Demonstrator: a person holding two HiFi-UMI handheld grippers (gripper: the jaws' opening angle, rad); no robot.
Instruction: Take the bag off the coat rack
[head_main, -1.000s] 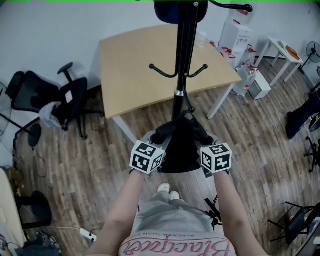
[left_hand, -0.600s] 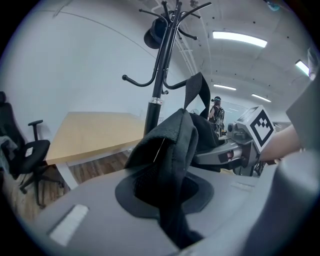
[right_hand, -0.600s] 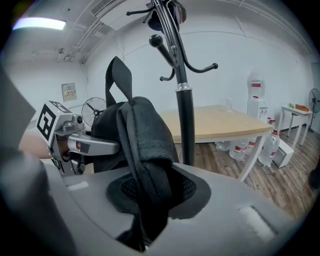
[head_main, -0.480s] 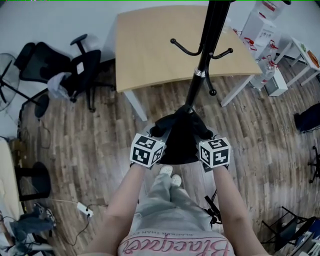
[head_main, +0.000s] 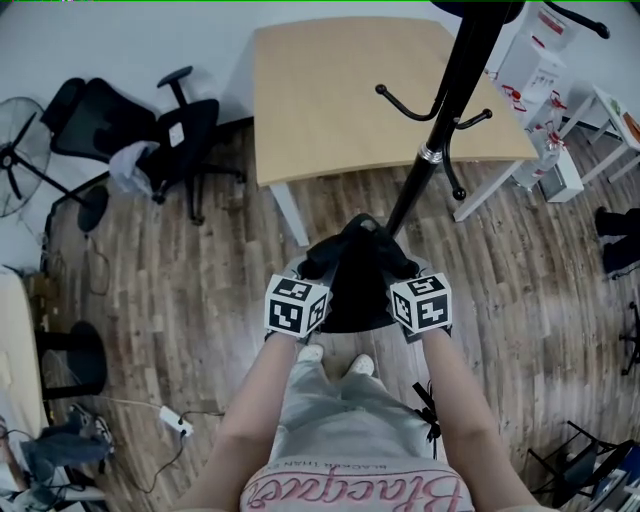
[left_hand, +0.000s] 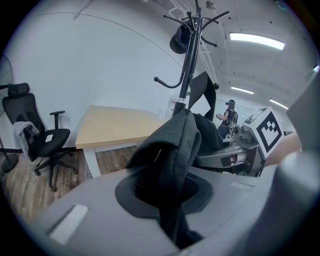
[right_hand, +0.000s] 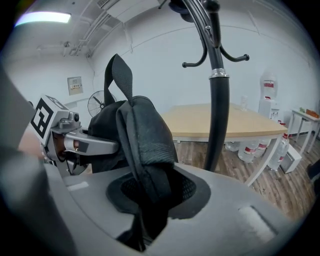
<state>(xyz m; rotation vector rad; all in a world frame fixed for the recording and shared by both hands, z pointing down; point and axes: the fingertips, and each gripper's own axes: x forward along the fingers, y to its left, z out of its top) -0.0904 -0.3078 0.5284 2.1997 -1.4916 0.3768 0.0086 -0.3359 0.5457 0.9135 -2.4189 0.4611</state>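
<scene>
A black bag (head_main: 355, 282) hangs between my two grippers over the floor, in front of the person's legs. My left gripper (head_main: 316, 272) is shut on its left strap (left_hand: 172, 150). My right gripper (head_main: 400, 268) is shut on the right strap (right_hand: 145, 150), which runs down between the jaws. A free strap loop (right_hand: 118, 70) stands up above the bag. The black coat rack (head_main: 440, 130) rises just behind and to the right, its pole (right_hand: 219, 105) apart from the bag. Its lower hooks (head_main: 402, 104) are bare.
A light wooden table (head_main: 350, 90) stands behind the rack. Black office chairs (head_main: 170, 135) and a fan (head_main: 20, 165) are at the left. Water bottles (head_main: 548, 155) and a white side table (head_main: 610, 110) are at the right. A dark cap (left_hand: 180, 39) hangs high on the rack.
The rack's pole and the table have slid to the right in the head view and the pole now slants away. Both grippers keep the bag at the same place in front of the legs.
</scene>
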